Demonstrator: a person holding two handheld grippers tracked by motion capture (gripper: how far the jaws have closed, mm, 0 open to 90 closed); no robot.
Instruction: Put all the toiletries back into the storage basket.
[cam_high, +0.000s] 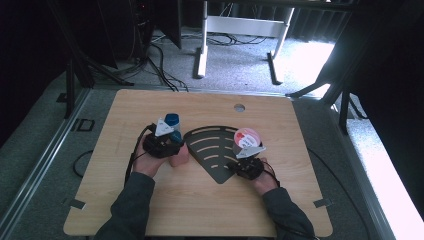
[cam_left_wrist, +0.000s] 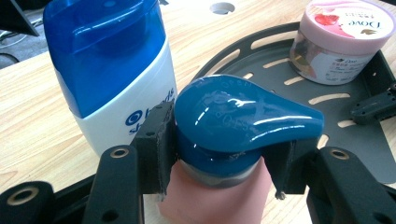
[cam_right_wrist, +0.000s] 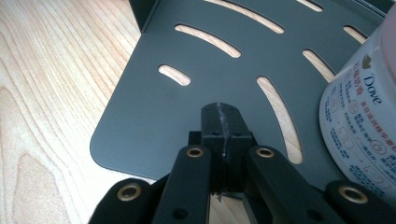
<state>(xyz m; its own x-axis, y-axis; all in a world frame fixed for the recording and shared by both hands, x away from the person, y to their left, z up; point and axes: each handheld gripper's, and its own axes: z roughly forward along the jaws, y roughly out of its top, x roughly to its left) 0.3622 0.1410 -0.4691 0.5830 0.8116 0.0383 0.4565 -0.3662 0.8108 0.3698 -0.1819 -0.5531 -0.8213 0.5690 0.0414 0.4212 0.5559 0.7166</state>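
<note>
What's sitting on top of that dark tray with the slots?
A pink-lidded jar stands on the tray; the right tongs, shut, hover over its near corner. Wood shows through the slots. Under the jar is hidden.

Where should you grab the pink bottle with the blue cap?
Probably at the blue cap, from the sides. The pink bottle stands upright and the cap's base is narrow enough for the jaws. The left gripper already clamps it there, one pad on each side, with the cap's wide top spreading above the pads.

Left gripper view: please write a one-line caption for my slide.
Left gripper clamps the glossy teal cap of a pink bottle, beside a blue-capped white shampoo bottle.
</note>
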